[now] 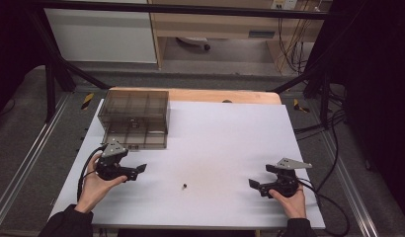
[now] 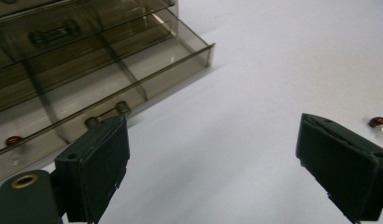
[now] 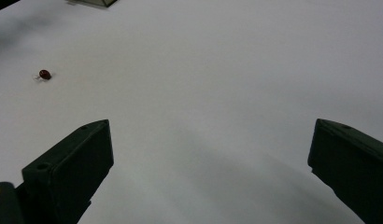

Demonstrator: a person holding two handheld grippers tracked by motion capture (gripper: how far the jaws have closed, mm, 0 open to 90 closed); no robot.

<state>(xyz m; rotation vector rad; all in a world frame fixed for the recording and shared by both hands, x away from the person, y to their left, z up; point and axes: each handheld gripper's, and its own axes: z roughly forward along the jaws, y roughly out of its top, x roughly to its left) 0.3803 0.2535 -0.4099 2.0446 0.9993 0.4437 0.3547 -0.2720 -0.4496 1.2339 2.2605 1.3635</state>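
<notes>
A smoky clear drawer box (image 1: 136, 106) stands at the table's far left, its lowest drawer (image 1: 136, 137) pulled out toward me. In the left gripper view that drawer (image 2: 110, 79) has divided compartments, and a small red piece (image 2: 13, 140) lies in the near one. Another small red piece (image 1: 184, 186) lies loose on the white table, also in the left gripper view (image 2: 377, 122) and the right gripper view (image 3: 45, 74). My left gripper (image 1: 138, 172) (image 2: 213, 135) is open just in front of the drawer, holding nothing. My right gripper (image 1: 255, 186) (image 3: 213, 135) is open and empty at the near right.
The white tabletop (image 1: 225, 143) stretches between the two grippers. A wooden strip (image 1: 225, 95) runs along its far edge. Black frame posts (image 1: 52, 74) and cables (image 1: 334, 148) stand around the table's sides.
</notes>
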